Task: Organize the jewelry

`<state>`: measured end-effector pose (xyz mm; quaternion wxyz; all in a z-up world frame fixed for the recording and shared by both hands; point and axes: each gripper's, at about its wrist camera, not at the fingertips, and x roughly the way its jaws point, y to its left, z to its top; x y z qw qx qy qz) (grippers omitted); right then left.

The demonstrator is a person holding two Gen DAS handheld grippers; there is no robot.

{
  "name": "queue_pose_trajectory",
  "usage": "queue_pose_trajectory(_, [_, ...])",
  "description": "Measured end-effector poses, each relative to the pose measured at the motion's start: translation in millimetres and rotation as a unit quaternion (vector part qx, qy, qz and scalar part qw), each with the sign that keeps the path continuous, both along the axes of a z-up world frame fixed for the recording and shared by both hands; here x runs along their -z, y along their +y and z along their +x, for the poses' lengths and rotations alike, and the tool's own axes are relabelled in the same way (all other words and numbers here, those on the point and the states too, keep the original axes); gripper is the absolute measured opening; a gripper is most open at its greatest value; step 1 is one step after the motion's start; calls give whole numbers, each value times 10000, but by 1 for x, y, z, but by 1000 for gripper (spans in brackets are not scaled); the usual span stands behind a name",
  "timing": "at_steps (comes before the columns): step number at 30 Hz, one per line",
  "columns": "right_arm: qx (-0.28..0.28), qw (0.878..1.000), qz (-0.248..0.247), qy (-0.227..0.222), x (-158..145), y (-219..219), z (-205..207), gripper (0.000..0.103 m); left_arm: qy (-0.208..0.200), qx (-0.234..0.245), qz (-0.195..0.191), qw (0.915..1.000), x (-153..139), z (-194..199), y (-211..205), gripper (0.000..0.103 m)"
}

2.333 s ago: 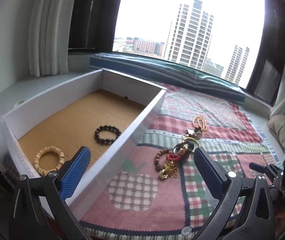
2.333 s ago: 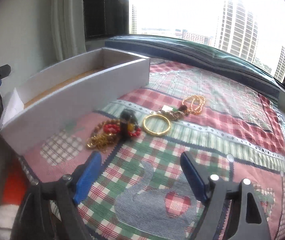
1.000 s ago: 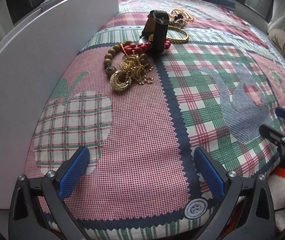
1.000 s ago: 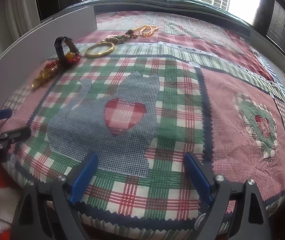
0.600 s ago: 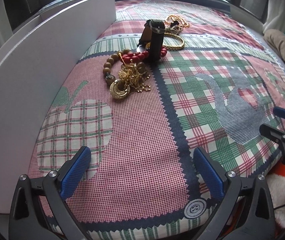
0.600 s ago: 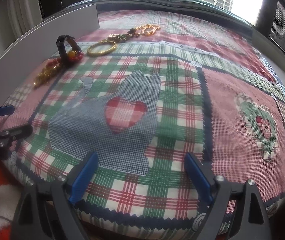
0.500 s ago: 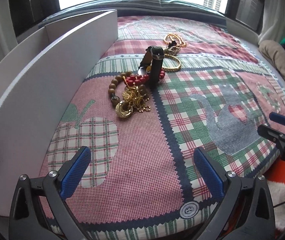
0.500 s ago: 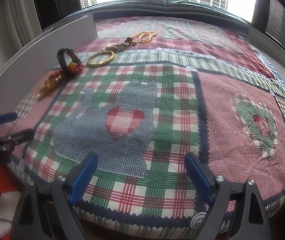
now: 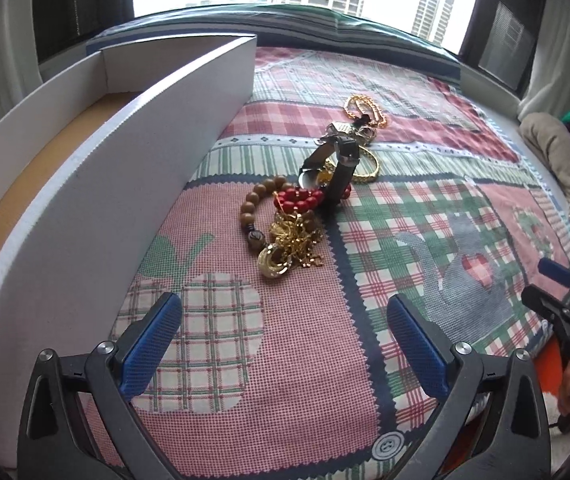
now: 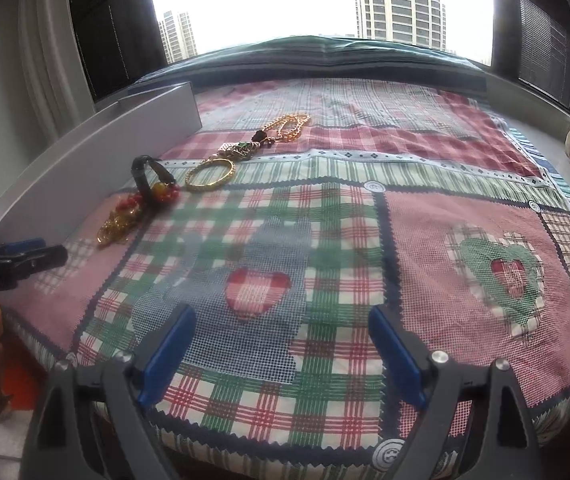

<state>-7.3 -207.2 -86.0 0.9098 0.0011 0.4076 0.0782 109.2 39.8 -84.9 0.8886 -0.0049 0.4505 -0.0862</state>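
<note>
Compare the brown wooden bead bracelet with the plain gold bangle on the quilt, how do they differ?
The brown wooden bead bracelet is a string of separate round beads; the plain gold bangle is one smooth metal ring. The bracelet is matte brown, the bangle shiny yellow. The bracelet lies nearer the white box, tangled with the red beads and gold chains; the bangle lies farther back, behind the black watch strap. Both rest flat on the patchwork quilt, outside the box.

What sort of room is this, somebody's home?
Probably a high-rise flat: a patchwork quilt covers a window-side ledge or bed, apartment towers stand outside the window, and curtains hang at its side.
</note>
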Motion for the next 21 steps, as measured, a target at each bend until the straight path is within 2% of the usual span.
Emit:
queue_pose_trajectory(3, [-21, 10000, 21, -4, 0, 1, -1, 90, -27, 31, 190, 9998, 3, 16, -3, 97])
queue_pose_trajectory(5, [-25, 10000, 37, 4, 0, 1, -1, 90, 70, 72, 151, 9998, 8, 26, -3, 81])
queue_pose_trajectory(9, [-10, 10000, 72, 28, 0, -1, -4, 90, 219, 161, 109, 9996, 23, 42, -4, 73])
queue_pose_trajectory(12, [-14, 9999, 87, 57, 1, -1, -4, 90, 376, 256, 61, 9989, 35, 50, -5, 51])
queue_pose_trajectory(13, [-22, 9999, 84, 62, 1, 0, -4, 90, 424, 265, 54, 9987, 38, 52, -6, 39])
queue_pose_trajectory(15, [-39, 9999, 77, 67, 1, 1, -4, 90, 359, 294, 79, 9989, 36, 50, -6, 25])
queue_pose_trajectory(21, [-30, 10000, 62, 59, 1, 1, -3, 90, 377, 287, -506, 9976, 18, 27, 6, 23])
